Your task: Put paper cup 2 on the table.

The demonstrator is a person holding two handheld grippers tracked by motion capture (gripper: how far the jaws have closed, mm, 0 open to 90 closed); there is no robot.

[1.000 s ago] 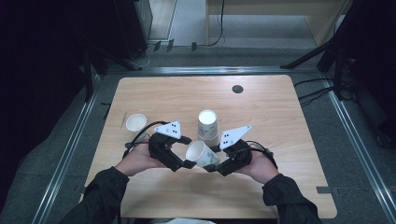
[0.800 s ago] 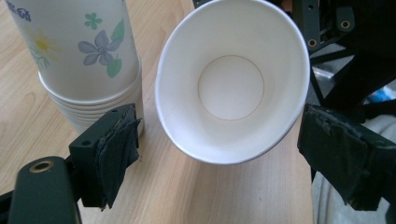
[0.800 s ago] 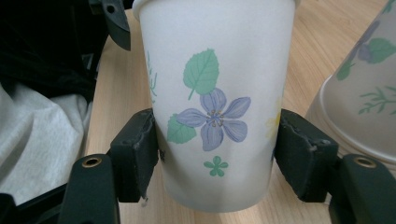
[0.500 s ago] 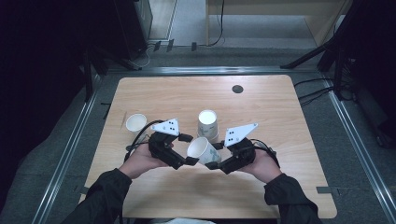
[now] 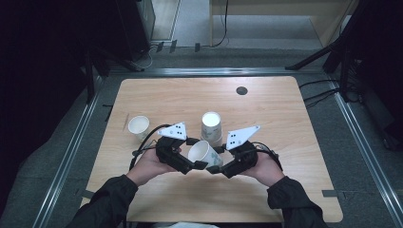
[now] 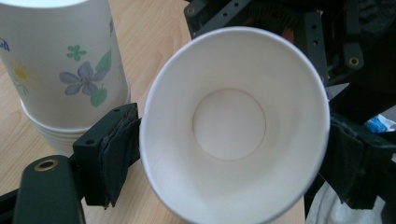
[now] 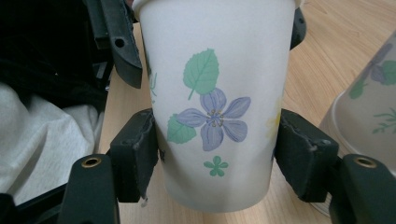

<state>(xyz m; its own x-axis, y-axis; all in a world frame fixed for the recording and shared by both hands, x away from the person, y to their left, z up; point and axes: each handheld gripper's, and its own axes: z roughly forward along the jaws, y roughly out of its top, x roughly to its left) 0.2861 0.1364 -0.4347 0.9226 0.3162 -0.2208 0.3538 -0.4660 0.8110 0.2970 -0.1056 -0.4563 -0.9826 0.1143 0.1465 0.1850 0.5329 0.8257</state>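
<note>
white paper, smooth and thin, forms the flowered cup (image 5: 204, 155) held tilted above the pale wood-grain bench (image 5: 285, 118), between both hands. the right claw (image 5: 219, 169) grips its tapered wall near the base, padded black jaws pressed on either side of a printed purple flower. the left claw (image 5: 191, 153) brackets the round rim (image 6: 233, 126), its jaws have just been closing, and whether the pads press it cannot be told. just behind stands an upside-down stack of matching cups (image 5: 211, 127), and a single upright cup (image 5: 139, 127) sits farther left
</note>
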